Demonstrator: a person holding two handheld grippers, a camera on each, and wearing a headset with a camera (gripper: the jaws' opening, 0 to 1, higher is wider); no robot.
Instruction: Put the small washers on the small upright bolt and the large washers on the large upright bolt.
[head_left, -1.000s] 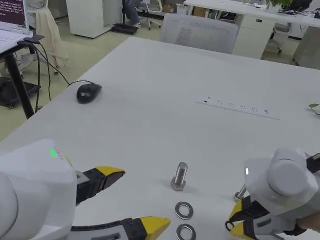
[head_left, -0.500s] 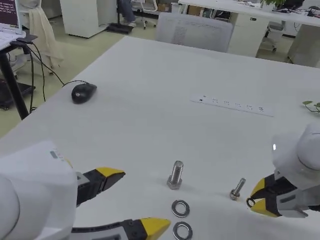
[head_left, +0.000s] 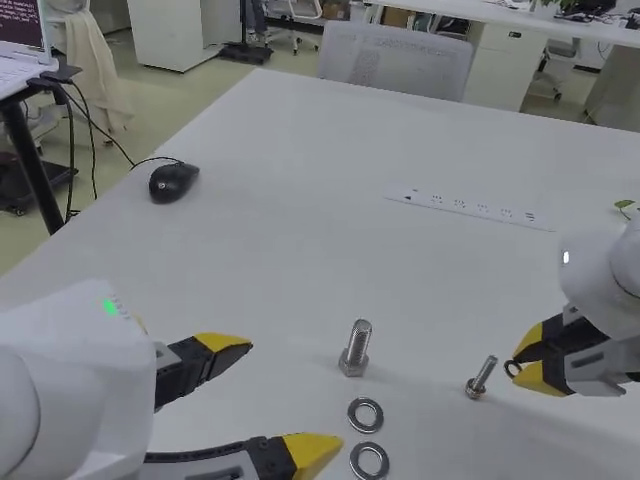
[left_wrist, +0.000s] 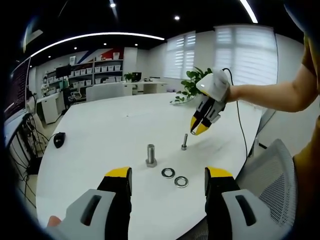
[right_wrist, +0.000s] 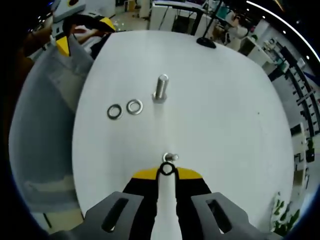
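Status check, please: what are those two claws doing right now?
Left gripper open, empty. Right gripper shut on small washer, beside small bolt, not on yet. Two large washers lie by large bolt. Nothing blocks either bolt.

Open-plan office. Large white desk (head_left: 300, 150) with a computer mouse (head_left: 173, 182) and a flat power strip (head_left: 470, 211); grey mesh chair (head_left: 395, 62) behind it. More white desks (head_left: 520, 40) and a cabinet (head_left: 185, 35) beyond, screen (head_left: 20, 22) on a side stand. Window blinds (left_wrist: 250, 55), ceiling strip lights (left_wrist: 100, 36), potted plant (left_wrist: 192, 82), wall shelving (left_wrist: 95, 70).
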